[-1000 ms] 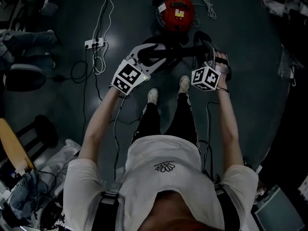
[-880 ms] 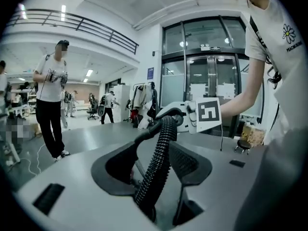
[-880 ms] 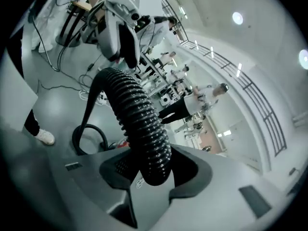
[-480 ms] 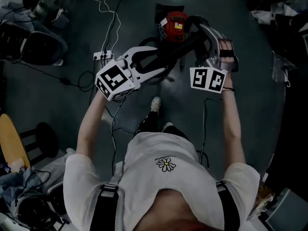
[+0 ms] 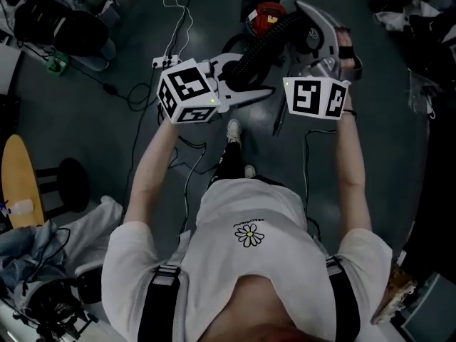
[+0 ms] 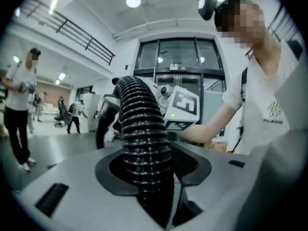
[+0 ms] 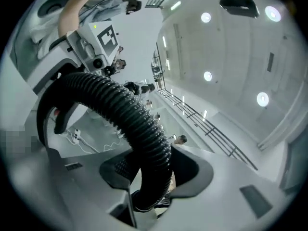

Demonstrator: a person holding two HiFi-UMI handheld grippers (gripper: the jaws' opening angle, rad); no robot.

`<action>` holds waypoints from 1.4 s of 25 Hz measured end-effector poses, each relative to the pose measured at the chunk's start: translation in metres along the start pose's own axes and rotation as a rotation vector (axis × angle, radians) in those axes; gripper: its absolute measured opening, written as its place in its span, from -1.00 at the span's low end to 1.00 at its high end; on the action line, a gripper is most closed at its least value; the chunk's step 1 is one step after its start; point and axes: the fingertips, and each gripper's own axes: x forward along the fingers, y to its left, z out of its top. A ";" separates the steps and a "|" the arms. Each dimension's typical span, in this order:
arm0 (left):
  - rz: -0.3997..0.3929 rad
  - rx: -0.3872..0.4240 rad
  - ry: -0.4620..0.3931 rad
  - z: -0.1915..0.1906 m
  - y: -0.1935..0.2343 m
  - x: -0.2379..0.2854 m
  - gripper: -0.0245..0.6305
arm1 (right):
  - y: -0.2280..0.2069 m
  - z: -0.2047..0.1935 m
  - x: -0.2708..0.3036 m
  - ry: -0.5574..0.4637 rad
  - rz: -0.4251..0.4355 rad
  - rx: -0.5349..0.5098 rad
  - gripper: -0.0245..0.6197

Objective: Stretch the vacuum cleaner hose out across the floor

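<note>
While both claws are clamped on the hose, the task stands at the lift-and-carry step, with the stretch itself not yet made.

1. Left claw (image 6: 153, 174): pressed onto the ribbed black hose (image 6: 142, 119), which passes upright between the pads.
2. Right claw (image 7: 153, 177): pinching the same hose further along, where it curves away to the left.
3. Hose position: a short raised arc between the two claws, off the floor (image 5: 385, 141), with one run leading to the red cleaner (image 5: 268, 11) just beyond them.
4. Nearby: a power strip (image 5: 165, 61) and white cables lie on the floor at far left.

Next move, as judged: hold both grips, draw the hose away from the cleaner until the arc flattens, then lower it onto bare floor. Pull steadily, as a sharp tug would likely drag the cleaner. Route clear of the cables.
</note>
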 end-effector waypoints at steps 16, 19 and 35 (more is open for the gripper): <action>-0.520 -0.396 -0.278 0.017 -0.236 -0.044 -0.48 | 0.107 0.132 -0.111 -0.257 0.456 0.377 -0.33; -0.515 -0.428 -0.283 0.007 -0.248 -0.069 -0.48 | 0.133 0.148 -0.116 -0.247 0.536 0.455 -0.33; -0.521 -0.451 -0.093 -0.057 -0.315 -0.086 -0.48 | 0.198 0.128 -0.196 -0.007 0.651 0.944 -0.10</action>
